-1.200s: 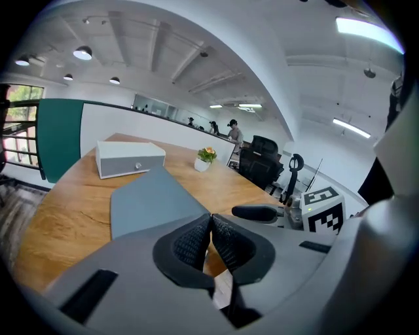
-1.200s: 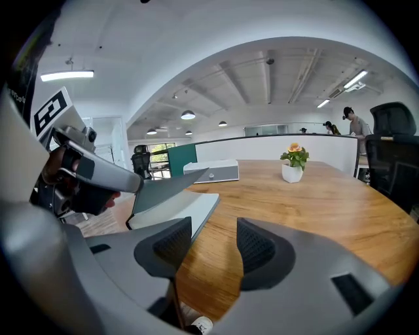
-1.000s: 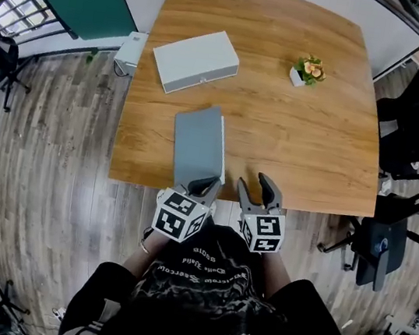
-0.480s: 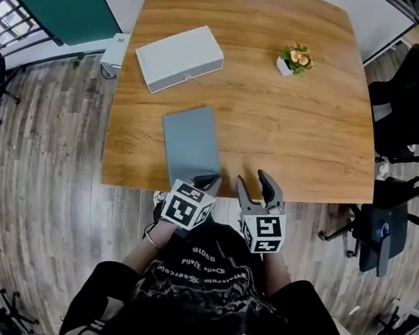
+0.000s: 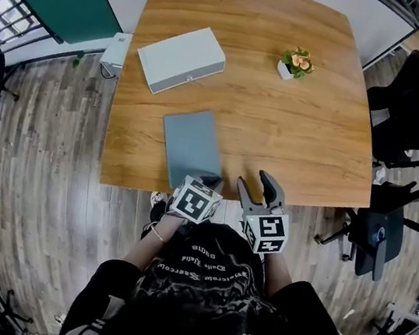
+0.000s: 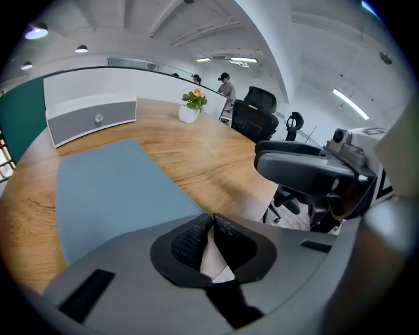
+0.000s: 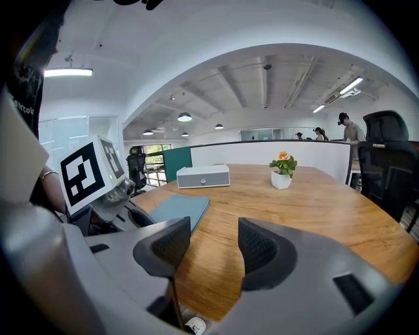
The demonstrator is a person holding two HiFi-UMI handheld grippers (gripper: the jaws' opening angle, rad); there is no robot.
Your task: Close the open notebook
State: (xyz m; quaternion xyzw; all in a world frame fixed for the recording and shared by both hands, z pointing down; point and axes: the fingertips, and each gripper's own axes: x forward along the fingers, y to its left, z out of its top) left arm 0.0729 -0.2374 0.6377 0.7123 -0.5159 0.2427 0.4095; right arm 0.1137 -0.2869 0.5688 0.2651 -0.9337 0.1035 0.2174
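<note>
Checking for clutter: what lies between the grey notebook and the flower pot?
Nothing: head view shows bare wooden tabletop between the grey-blue notebook and white flower pot.

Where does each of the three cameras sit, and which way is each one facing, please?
Head view: on the person's head, looking steeply down at the table, notebook, box and plant; left tool, right tool and torso show.
Left gripper view: on the left tool, looking low over the notebook toward the box and plant; its shut jaws and the right tool show.
Right gripper view: on the right tool, looking across the table; its open jaws and the left tool show.
Shared: all three show notebook, box and plant.
</note>
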